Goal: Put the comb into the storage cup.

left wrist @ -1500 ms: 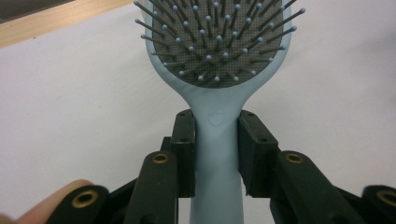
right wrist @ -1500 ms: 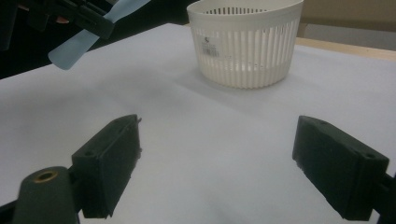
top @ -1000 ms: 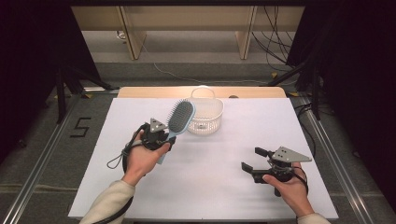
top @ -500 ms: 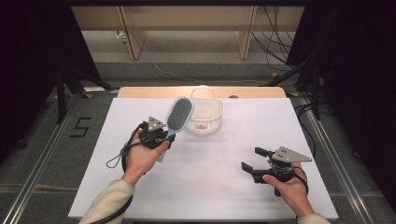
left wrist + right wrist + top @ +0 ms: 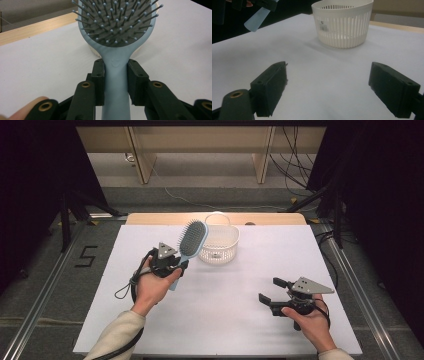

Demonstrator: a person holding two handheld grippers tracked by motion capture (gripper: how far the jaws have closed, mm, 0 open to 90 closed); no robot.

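Your left gripper [image 5: 172, 265] has its jaws clamped on the neck of the blue hairbrush [image 5: 191, 240], just below the head. That grip holds the bristles up and the head raised off the table [image 5: 150, 325], angled toward the white basket [image 5: 220, 245] just beside it. Likely a drop-in: the basket rim is open on top, nothing in the way. Your right gripper [image 5: 274, 296] rests near the front right of the table, jaws wide, holding nothing, well apart from basket and brush. Watch the far wooden edge behind the basket.

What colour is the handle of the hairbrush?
Light blue. The hairbrush handle shows best in the left gripper view.
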